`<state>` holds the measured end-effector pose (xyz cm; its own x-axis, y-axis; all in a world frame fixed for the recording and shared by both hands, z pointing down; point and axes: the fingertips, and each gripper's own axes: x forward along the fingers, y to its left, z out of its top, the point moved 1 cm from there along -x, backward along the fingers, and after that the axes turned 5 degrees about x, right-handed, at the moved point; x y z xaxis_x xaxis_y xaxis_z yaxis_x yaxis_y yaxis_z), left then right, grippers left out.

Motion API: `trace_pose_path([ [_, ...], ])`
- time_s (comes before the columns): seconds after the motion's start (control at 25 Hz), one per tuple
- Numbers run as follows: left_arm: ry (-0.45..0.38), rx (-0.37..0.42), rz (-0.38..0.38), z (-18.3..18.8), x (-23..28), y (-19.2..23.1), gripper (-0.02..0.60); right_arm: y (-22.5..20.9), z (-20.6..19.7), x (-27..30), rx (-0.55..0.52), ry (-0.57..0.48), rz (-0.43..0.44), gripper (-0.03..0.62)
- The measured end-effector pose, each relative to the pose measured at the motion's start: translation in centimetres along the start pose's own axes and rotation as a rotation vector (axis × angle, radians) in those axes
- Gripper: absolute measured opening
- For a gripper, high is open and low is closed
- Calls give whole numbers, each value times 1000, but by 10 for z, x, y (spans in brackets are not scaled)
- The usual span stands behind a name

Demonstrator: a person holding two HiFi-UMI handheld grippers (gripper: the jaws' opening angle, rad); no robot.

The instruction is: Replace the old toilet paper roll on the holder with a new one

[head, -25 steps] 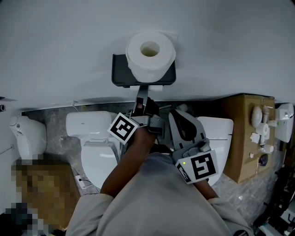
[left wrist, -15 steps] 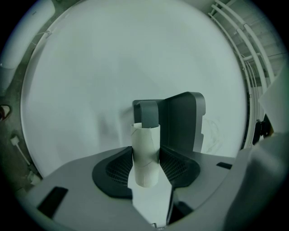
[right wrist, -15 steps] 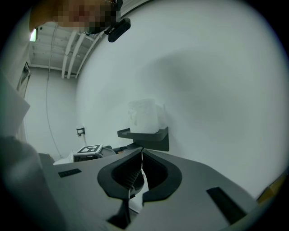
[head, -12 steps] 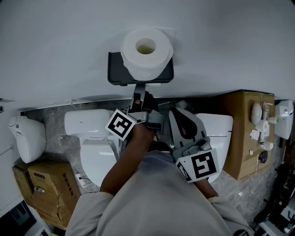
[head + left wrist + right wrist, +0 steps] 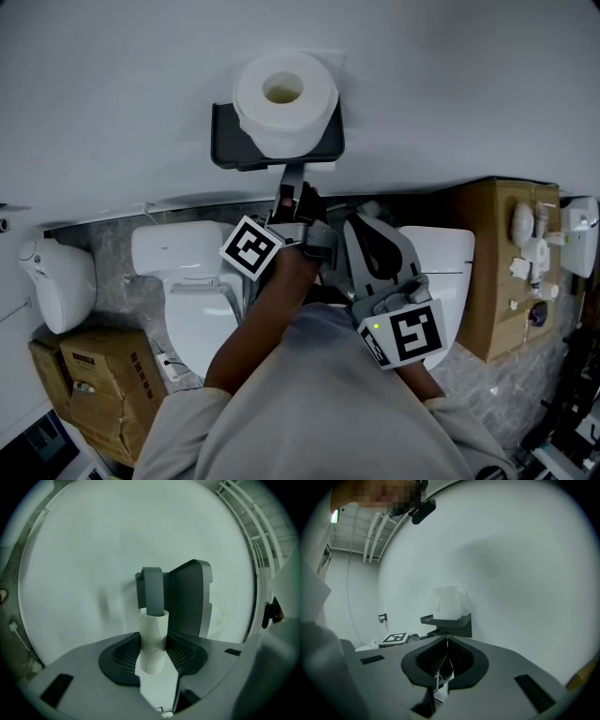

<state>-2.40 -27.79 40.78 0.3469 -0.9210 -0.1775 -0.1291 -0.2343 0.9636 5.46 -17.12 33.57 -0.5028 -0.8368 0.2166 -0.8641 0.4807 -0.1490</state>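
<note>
Held the empty tube [image 5: 153, 626] in the left gripper [image 5: 153, 652], jaws pressed on its sides, threaded on the holder arm [image 5: 152, 588] at 12 o'clock. Judged it light, thin-walled, easily crushed: better taken mid-length, gently. Saw the new roll [image 5: 284, 98], soft and squashy, atop the holder shelf [image 5: 225, 150] at 12 o'clock. Had the right gripper [image 5: 446, 657] closed, jaws together, at 5 o'clock. Noted a cardboard box [image 5: 497, 281] at 3 o'clock, contents unseen.

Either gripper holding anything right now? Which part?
Left gripper clamps the empty cardboard tube by its near end, far end on the holder arm. Right gripper shut, nothing clearly held.
</note>
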Motion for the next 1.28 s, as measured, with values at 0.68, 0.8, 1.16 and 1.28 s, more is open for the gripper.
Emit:
trace_pose_path([
  [0.68,157,-6,-31,-62,22,-8,170,-29,0,-34,25,-23,-113,17],
  [0.8,190,-13,-36,-77,26,-10,170,-36,1,-44,29,-28,-140,17],
  [1.16,274,-6,-61,-116,25,-22,170,-52,1,-67,39,-39,-194,17],
  [1.28,298,11,-67,-125,21,-27,170,-54,3,-72,39,-47,-200,17],
])
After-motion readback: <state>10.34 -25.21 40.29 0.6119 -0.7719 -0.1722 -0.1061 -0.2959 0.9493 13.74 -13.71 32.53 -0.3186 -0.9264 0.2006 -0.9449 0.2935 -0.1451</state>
